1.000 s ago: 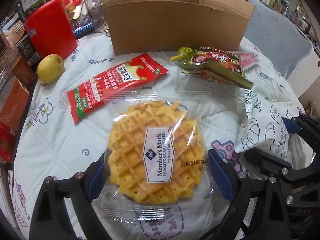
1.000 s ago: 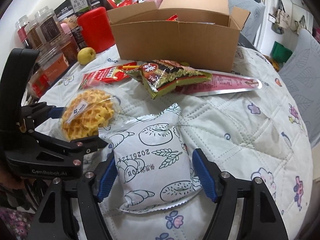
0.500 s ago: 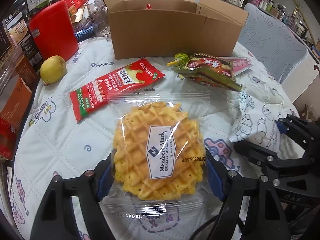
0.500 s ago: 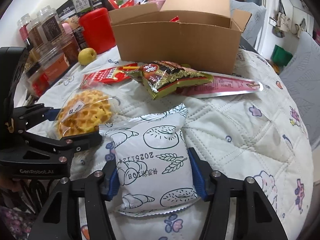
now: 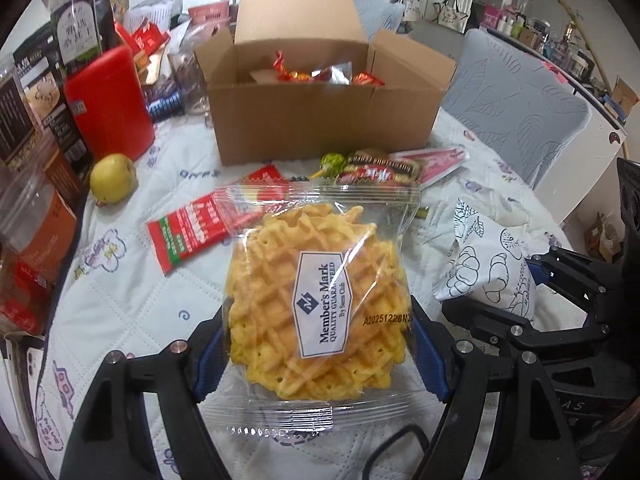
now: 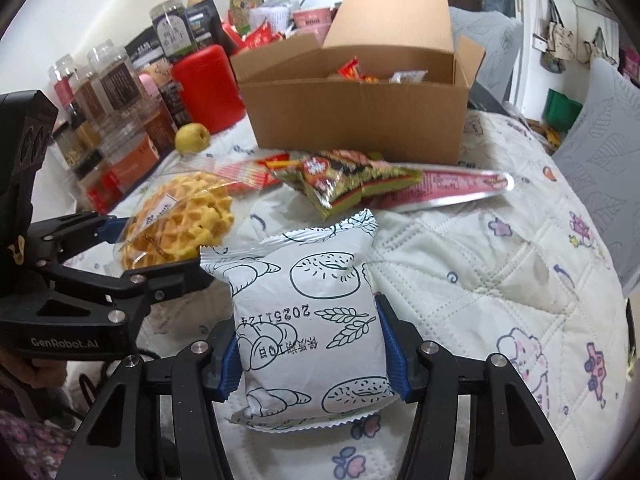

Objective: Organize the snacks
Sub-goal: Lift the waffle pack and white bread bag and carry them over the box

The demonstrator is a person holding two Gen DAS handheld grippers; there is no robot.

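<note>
The left gripper has its blue fingers clamped on the two sides of a clear-wrapped waffle pack, which tilts up off the quilted tabletop near its front edge. Beside it, toward the right edge, the right gripper has its fingers pressed into the flanks of a white bread packet printed with line drawings; its front end is also raised.

Both packs should be light. The waffle looks crisp and brittle, so a hard squeeze could crack it, and its film wrapper looks slippery; holding it across the widest part of the disc, as now, seems safest. The bread packet looks soft and air-filled: it will yield under pressure, and a mid-body hold keeps it from folding.

The open cardboard box stands toward the far edge of the tabletop, with a few wrapped sweets visible inside; it is likely where both packs go.

Count: one waffle pack, one bread packet, one box. Loose between the grippers and the box lie one red sachet, one green-and-red foil snack bag and one long pink packet. One yellow pear-like fruit sits toward the left edge by one red canister. The jars behind are too crowded to count.
</note>
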